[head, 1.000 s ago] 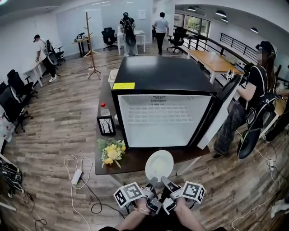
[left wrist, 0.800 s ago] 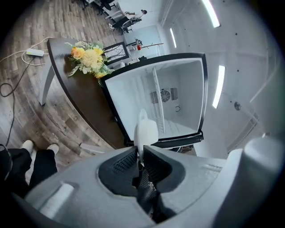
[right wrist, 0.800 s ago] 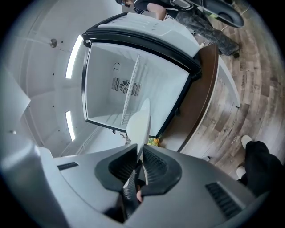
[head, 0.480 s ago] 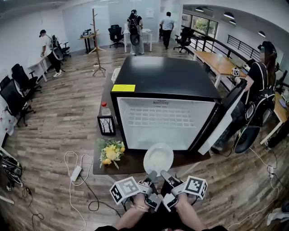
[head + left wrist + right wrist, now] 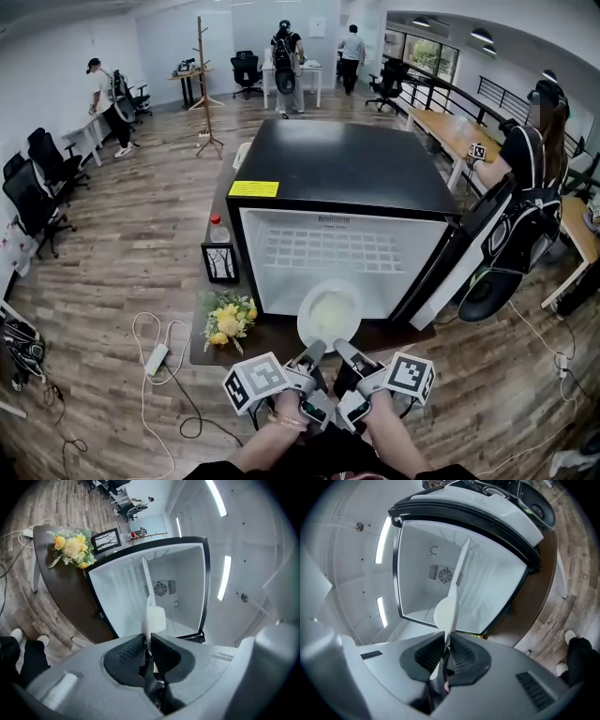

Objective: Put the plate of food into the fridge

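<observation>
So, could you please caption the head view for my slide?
Left tongs and right tongs hold a white plate before the open fridge.

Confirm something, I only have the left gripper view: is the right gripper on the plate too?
Observer: Yes. The right gripper view shows the right gripper shut on the plate at its rim.
Operator: Plate tipped?
Observer: No. In the head view it lies face up, held in front of the open fridge.
Operator: Where's the door?
Observer: The fridge door is swung open to the right in the head view, and a person stands just beyond it.
</observation>
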A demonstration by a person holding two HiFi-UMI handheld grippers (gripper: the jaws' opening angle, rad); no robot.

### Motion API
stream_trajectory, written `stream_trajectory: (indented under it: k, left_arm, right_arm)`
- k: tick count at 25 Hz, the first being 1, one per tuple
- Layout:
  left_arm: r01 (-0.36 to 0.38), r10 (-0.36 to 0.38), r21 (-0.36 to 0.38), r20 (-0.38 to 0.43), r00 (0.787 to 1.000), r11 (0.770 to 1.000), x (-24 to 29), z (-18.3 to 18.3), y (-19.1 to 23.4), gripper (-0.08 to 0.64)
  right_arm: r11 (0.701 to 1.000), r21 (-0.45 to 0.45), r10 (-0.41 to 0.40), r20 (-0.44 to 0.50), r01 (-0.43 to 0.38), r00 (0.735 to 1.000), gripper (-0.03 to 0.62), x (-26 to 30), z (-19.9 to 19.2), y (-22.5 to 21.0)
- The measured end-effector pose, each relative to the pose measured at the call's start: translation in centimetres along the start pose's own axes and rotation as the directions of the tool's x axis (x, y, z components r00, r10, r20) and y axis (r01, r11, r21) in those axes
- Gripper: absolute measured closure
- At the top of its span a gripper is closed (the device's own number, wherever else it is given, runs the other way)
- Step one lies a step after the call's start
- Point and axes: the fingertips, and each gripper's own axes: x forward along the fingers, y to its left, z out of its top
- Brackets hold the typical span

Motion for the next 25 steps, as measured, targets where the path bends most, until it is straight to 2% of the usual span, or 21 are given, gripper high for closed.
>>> stream_trajectory:
  k: [7, 25]
  left_arm:
    - [0.013, -0.013, 0.02, 0.011, 1.0, 1.0, 1.4, 1.3, -1.3, 0.512]
    - [0.045, -0.045, 0.0, 0.039, 0.998, 0.999, 4.7, 2.9, -1.9, 0.503]
  right_arm:
    - [1.0, 0.008, 0.006, -0.005, -0.006, 1.0, 0.548, 1.2, 1.8, 0.9]
    - [1.0, 0.006, 0.01, 0.009, -0.01, 1.0, 0.546, 3.1, 5.1, 0.6]
